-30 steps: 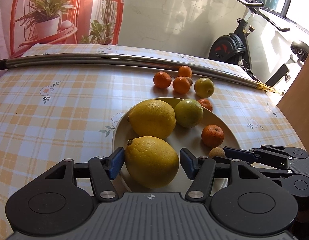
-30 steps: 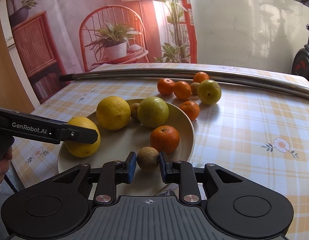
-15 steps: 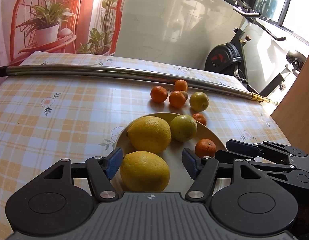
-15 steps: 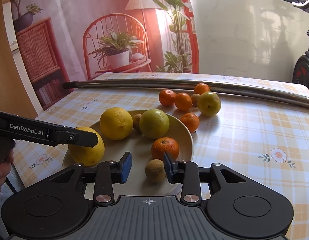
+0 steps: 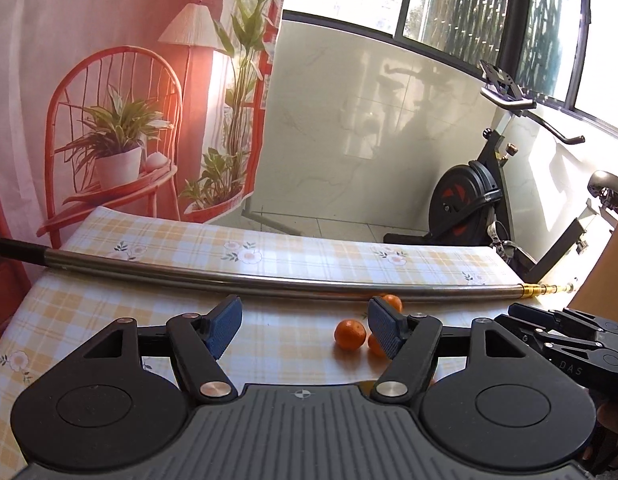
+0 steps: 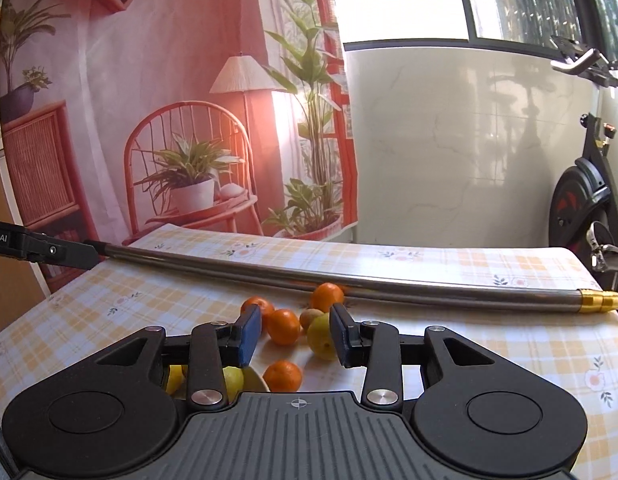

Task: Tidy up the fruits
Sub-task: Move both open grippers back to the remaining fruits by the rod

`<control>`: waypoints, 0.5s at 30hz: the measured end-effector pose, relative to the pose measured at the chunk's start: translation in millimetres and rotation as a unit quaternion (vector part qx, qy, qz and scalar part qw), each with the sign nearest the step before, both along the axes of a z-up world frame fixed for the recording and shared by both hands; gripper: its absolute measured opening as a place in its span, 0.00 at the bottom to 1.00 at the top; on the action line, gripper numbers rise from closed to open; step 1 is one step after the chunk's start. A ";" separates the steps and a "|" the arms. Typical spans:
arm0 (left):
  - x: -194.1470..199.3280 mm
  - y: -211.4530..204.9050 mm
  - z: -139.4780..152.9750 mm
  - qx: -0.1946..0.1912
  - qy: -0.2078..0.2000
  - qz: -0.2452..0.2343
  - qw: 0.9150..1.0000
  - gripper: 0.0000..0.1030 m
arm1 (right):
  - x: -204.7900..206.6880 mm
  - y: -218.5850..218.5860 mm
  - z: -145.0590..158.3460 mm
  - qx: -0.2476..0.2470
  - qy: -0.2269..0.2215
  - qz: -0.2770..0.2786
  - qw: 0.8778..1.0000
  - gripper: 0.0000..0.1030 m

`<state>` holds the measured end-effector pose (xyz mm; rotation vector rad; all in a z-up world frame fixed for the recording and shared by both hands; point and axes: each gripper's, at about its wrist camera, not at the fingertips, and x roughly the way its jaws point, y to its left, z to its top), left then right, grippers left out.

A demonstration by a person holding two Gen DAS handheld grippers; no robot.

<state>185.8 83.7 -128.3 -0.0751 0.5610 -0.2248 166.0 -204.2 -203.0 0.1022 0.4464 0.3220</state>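
Note:
My left gripper (image 5: 305, 330) is open and empty, raised above the table. Past it lie small oranges (image 5: 350, 334) on the checked cloth. My right gripper (image 6: 295, 336) is open and empty, also raised. Beyond its fingers lie several small oranges (image 6: 283, 326), a yellow-green citrus (image 6: 320, 336) and a small brown fruit (image 6: 309, 316). One orange (image 6: 282, 376) sits by the beige plate's rim (image 6: 256, 380), where yellow fruit (image 6: 233, 378) peeks out under the gripper. The plate is mostly hidden in both views.
A long steel pole (image 5: 237, 274) lies across the table behind the fruit, also in the right wrist view (image 6: 349, 278). An exercise bike (image 5: 473, 200) stands beyond the table's far right. The other gripper shows at the right edge (image 5: 565, 340).
Both grippers have lifted and pulled back from the plate. The left let go of the big lemon and the right of the small brown fruit; both are left on the plate, now out of sight.

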 end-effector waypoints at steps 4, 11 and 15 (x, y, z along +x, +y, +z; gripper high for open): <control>11.2 1.2 19.6 0.014 -0.038 0.035 0.999 0.80 | 20.8 -10.6 11.3 -0.009 -0.021 -0.009 1.000 0.35; 35.1 -6.8 14.5 0.021 -0.022 0.041 0.999 0.86 | 62.7 -6.6 -2.1 -0.032 -0.013 -0.002 0.999 0.45; 42.8 -12.7 -0.6 0.038 -0.001 0.029 0.999 0.86 | 86.0 -0.3 -25.8 -0.016 0.035 0.008 0.999 0.44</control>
